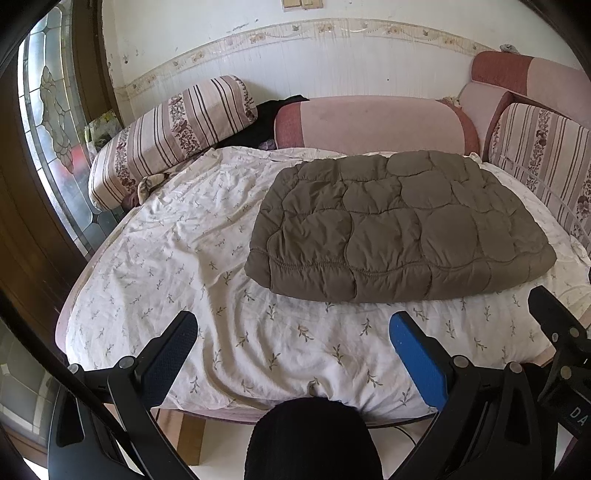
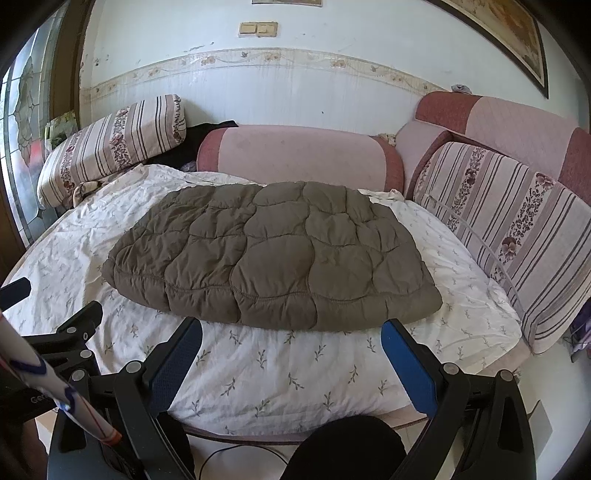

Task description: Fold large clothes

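Both grippers are just hanging out low, side by side at the near edge of the bed. Left gripper (image 1: 293, 334) has its blue-padded fingers (image 1: 419, 360) spread wide, nothing between them. Right gripper (image 2: 291, 343) same deal, wide apart and empty.

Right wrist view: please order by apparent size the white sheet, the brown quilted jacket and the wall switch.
1. White sheet
2. Brown quilted jacket
3. Wall switch, smallest, though it is farthest from the camera.
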The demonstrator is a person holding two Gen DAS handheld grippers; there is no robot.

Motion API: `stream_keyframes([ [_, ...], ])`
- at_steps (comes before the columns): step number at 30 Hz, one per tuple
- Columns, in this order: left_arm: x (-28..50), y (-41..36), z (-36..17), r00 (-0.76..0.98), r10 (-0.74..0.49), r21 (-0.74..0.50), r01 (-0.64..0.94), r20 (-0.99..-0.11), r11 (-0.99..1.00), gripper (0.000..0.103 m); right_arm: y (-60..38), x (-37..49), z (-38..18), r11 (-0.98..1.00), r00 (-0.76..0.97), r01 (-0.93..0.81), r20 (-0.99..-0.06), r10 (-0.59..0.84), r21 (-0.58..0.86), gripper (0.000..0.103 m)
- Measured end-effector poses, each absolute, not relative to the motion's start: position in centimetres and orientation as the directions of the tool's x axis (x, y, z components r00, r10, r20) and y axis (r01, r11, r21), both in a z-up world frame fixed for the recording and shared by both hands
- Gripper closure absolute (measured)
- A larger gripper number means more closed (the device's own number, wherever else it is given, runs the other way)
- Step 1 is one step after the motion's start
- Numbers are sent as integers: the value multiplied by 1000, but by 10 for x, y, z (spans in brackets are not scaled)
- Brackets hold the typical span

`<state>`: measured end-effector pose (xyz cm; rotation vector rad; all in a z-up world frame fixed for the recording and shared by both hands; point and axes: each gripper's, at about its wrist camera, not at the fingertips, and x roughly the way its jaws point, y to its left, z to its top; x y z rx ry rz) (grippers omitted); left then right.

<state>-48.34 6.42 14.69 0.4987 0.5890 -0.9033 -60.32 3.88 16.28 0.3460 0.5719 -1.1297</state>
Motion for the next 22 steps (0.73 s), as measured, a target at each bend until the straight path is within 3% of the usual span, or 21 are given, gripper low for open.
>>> stream_keyframes([
  [19, -494, 107, 179, 483, -653, 105, 842, -583, 529, 0, 74, -606, 185, 403, 317, 914, -537, -782, -48, 3],
  [22, -492, 119, 187, 506, -676, 79, 827, -536, 557, 0, 79, -608, 190, 408, 331, 912, -522, -786, -36, 3],
])
